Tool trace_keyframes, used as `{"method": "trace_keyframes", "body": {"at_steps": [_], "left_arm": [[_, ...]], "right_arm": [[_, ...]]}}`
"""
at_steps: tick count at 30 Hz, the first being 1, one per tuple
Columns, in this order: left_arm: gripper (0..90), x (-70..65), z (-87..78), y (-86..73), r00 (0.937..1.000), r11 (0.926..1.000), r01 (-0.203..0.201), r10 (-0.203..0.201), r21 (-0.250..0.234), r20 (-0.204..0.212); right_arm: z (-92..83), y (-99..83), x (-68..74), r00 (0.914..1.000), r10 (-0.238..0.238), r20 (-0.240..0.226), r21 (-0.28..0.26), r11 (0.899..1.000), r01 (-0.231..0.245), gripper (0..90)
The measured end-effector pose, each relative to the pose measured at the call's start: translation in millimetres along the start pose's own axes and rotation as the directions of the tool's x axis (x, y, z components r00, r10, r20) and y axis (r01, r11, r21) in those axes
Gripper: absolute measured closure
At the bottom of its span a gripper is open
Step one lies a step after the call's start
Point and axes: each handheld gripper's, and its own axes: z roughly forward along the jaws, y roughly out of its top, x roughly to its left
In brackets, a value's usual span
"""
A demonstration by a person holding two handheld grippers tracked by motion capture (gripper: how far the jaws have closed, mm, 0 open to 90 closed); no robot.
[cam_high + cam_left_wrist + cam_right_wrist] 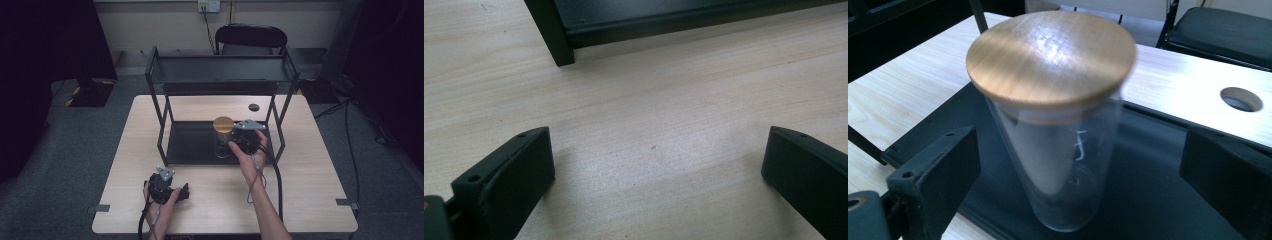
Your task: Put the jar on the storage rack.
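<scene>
Right gripper view: the right gripper [1075, 185], jaws spread wide, flanks a lidded glass jar [1055, 125] without touching it.

Clear glass jar [1060, 165] – wooden lid [1050, 57] on – upright on rack's lower shelf [1148, 200]

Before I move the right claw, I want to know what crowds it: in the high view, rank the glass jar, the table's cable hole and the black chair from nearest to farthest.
1. Glass jar, just left of the right claw, on the rack's lower shelf.
2. Cable hole, behind the claw in the tabletop.
3. Black chair, beyond the table's far edge.
</scene>
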Motion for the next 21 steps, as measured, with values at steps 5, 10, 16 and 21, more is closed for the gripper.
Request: {"method": "trace_keyframes", "body": {"at_steps": [5,10,16,21], "left_arm": [[0.0,0.0,0.0,0.0,1.0,1.0,0.0,0.0,0.0,0.0],[0.0,0.0,0.0,0.0,1.0,1.0,0.0,0.0,0.0,0.0],[0.0,0.0,0.0,0.0,1.0,1.0,0.0,0.0,0.0,0.0],[0.0,0.0,0.0,0.0,1.0,1.0,0.0,0.0,0.0,0.0]], "right_arm": [[-13.5,-5.6,-4.9,0.9998,0.02,0.008,-0.012,1.0,-0.02,2.2],[-26.8,-8.1,-9.0,0.9993,0.032,0.019,-0.026,0.999,-0.032,2.1],[-38.5,-12.3,-9.5,0.9991,0.033,0.027,-0.032,0.999,-0.032,2.0],[-46.1,-19.7,-9.1,0.9983,0.05,0.031,-0.032,0.998,-0.049,2.0]]}}
